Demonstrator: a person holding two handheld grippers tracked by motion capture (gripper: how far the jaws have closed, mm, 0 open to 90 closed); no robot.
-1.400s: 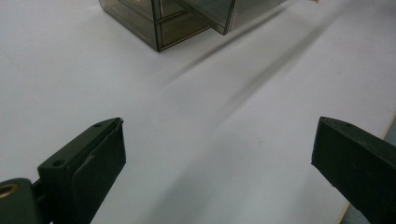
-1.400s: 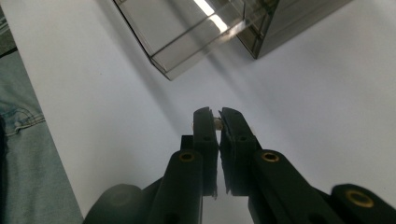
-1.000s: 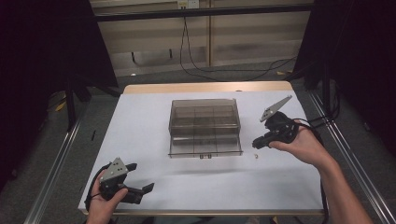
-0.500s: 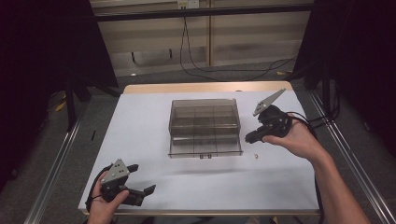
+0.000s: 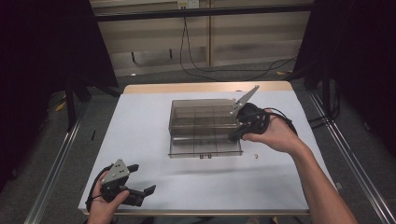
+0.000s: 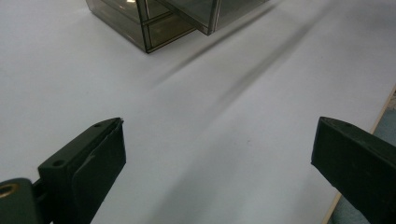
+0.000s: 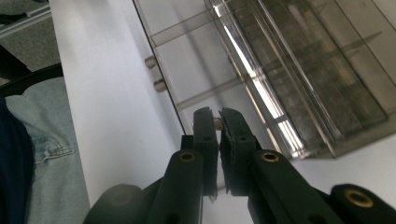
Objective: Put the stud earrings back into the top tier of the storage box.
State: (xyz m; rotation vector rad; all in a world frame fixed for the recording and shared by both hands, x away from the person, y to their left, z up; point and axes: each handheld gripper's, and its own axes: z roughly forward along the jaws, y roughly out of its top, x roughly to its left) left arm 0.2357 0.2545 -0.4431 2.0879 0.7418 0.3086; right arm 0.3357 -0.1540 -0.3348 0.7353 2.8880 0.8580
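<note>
- A tiny pale part [image 7: 217, 122] sits pinched between the tips of the right gripper's fingers [image 7: 206, 128]; it is too small to say what it is.
- The right gripper [image 5: 236, 135] hangs over the right end of the clear compartment box [image 5: 205, 128], its fingers pressed nearly together on the small part, above the box's open front tray.
- In the right gripper view the box's dividers and clear walls lie just beyond the fingertips, toward 1 o'clock, and two small knobs [image 7: 155, 73] stick out of the tray's front wall at about 11 o'clock.
- The box stands near the middle of the white bench [image 5: 140, 135], a little toward its far edge, with its tray drawn out toward the person.
- A second small pale piece [image 5: 256, 156] lies on the bench just off the box's near right corner, at roughly 5 o'clock from the box.
- The left gripper [image 5: 140, 193] rests low at the bench's near left corner, at about 7 o'clock from the box and well apart from it.
- Its fingers [image 6: 93, 158] stand spread wide with nothing between them, bare bench showing in the gap.
</note>
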